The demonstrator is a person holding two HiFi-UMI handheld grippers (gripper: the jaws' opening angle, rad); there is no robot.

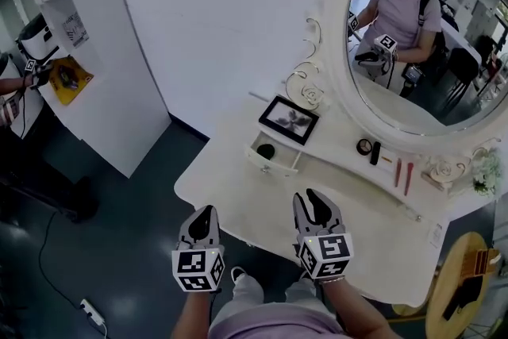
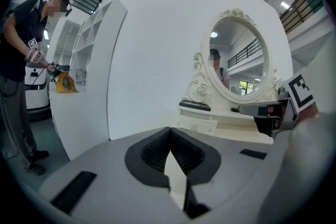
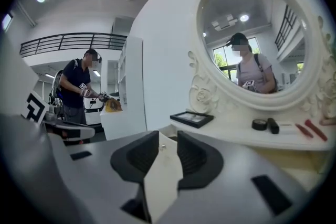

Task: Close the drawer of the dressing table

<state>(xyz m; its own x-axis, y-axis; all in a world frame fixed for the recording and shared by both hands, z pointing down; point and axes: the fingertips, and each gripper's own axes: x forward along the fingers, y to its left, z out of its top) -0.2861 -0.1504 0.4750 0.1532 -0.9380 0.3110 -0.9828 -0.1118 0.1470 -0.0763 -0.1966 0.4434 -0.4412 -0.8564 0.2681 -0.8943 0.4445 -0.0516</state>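
Ok so the biggest thing here is the white dressing table [image 1: 357, 210], with the big oval mirror [image 1: 413, 103] standing on its back edge. The person stands at the front edge, holding both claws out over the tabletop.

The left claw [image 1: 205, 212] is closed, tips touching, nothing in it. It hovers near the table's left front corner. The right claw [image 1: 313, 202] has its jaws a bit apart and it's empty too. Looking along it, you can see the drawer's little knob through the gap, but well off, not between the pads.

Further back there's a black picture frame [image 1: 289, 120] on the raised shelf under the mirror. Right below it is the drawer [image 1: 272, 161], the thing that matters. It's pulled out toward the person, and you can see a dark round thing [image 1: 266, 151] lying inside. Both claws are well apart from it.

Small stuff along the shelf to the right: a roll of tape [image 1: 364, 146], a dark tube [image 1: 375, 153] just beside it, and a couple of red pens [image 1: 403, 173].

My read: this is the approach step and the drawer is untouched so far. I'd guess the next move is to bring a claw up to the drawer front and push it straight in. No grab needed. Push square, or it could jam.
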